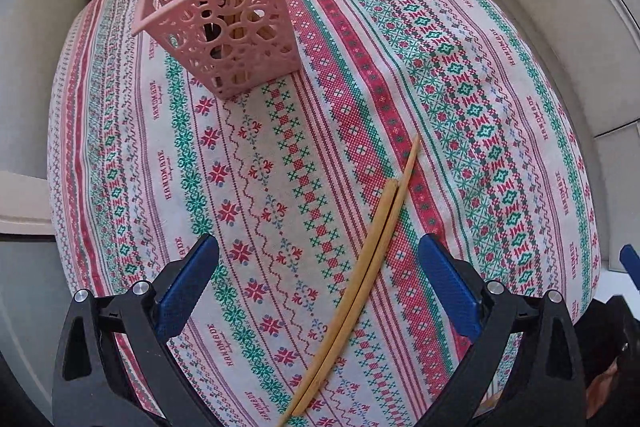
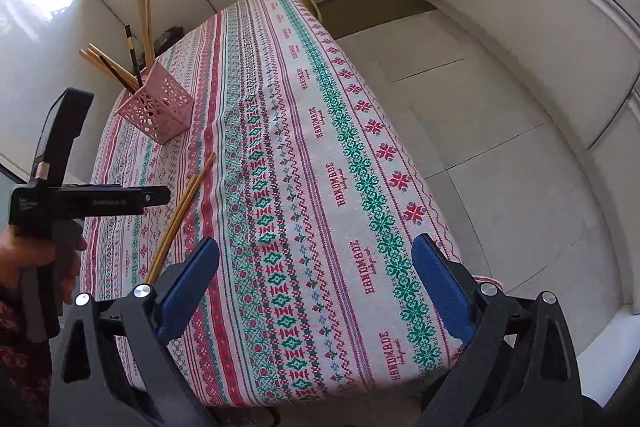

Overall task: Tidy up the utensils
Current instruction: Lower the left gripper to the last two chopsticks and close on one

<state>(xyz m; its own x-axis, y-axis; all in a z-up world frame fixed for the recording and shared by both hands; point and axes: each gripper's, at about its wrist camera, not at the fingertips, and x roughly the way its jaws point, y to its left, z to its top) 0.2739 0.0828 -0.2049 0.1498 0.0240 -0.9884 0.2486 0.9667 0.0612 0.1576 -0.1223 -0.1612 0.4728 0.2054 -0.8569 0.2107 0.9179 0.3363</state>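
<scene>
Two wide-open claws, left claw [image 1: 318, 267] and right claw [image 2: 316, 267], over "HANDMADE"-printed tablecloth [image 2: 340, 187]

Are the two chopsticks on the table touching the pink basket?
Apart. The left wrist view shows the loose chopsticks lying well short of the pink basket, with a wide stretch of patterned tablecloth between them.
</scene>
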